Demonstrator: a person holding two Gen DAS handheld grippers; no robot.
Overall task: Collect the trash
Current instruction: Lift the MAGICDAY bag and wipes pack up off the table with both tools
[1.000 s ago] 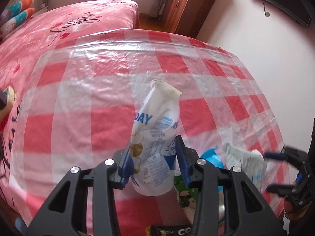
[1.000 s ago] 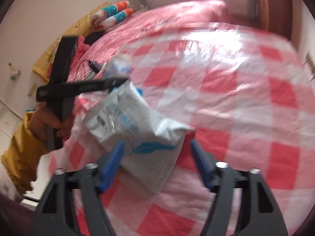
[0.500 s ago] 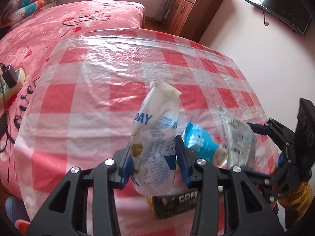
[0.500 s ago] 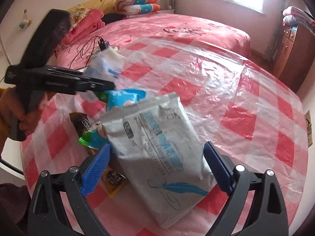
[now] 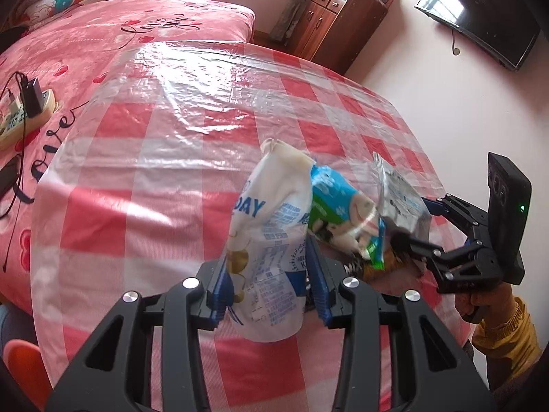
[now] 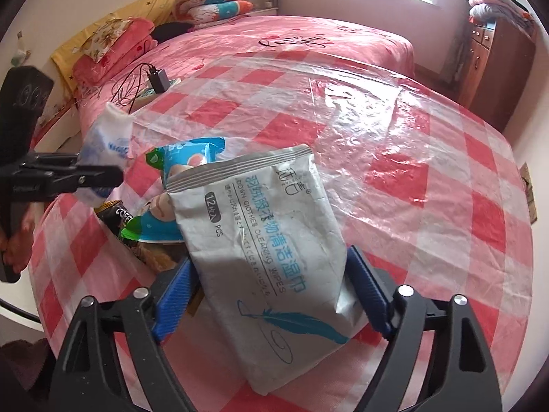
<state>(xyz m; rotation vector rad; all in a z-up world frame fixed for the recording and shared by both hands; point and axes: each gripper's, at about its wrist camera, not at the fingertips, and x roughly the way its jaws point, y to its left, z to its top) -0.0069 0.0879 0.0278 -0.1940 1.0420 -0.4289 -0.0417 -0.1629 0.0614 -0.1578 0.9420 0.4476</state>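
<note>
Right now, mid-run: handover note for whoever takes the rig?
Left gripper: shut on the white milk pouch, held up off the table.
Right gripper: fingers closing around the grey wet-wipes pack.
On the checked tablecloth between both: blue-green snack wrapper and black coffee sachet, bunched together.
Done: two items picked. Left: the loose wrappers; no bin in view.

Each camera rides on its own gripper, tilted steeply down, close over the round table in red-and-white checked plastic cloth (image 5: pixel 144 185). Both views share that table, the pink bed (image 6: pixel 308 37) and the opposite gripper.
</note>
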